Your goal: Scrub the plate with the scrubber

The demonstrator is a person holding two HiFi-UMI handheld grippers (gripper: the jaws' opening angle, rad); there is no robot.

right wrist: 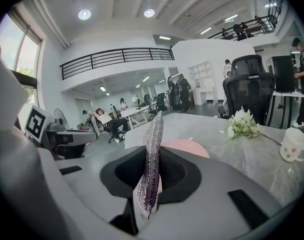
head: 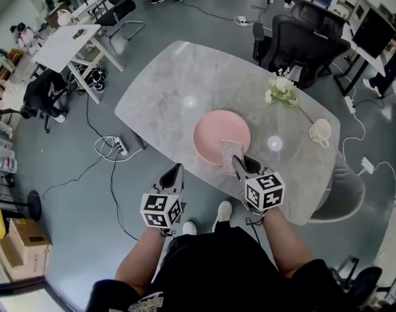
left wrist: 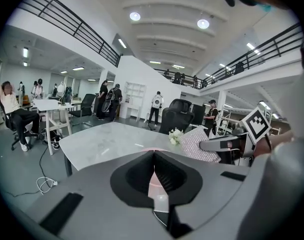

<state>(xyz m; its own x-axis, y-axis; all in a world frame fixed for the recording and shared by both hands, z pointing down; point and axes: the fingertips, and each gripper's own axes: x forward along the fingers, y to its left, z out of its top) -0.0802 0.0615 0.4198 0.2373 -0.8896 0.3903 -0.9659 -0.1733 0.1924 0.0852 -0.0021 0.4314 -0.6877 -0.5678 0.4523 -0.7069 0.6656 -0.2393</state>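
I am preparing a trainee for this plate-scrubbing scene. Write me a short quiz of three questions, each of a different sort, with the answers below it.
1. Choose one: what does the right gripper hold between its jaws? A) a spoon B) the scrubber C) nothing
2. True or false: the left gripper is open.
3. Fill in: in the head view, to the right of the pink plate and near the table edge, stands a white ___.
Key: 1 B; 2 false, its jaws are together and empty; 3 mug.
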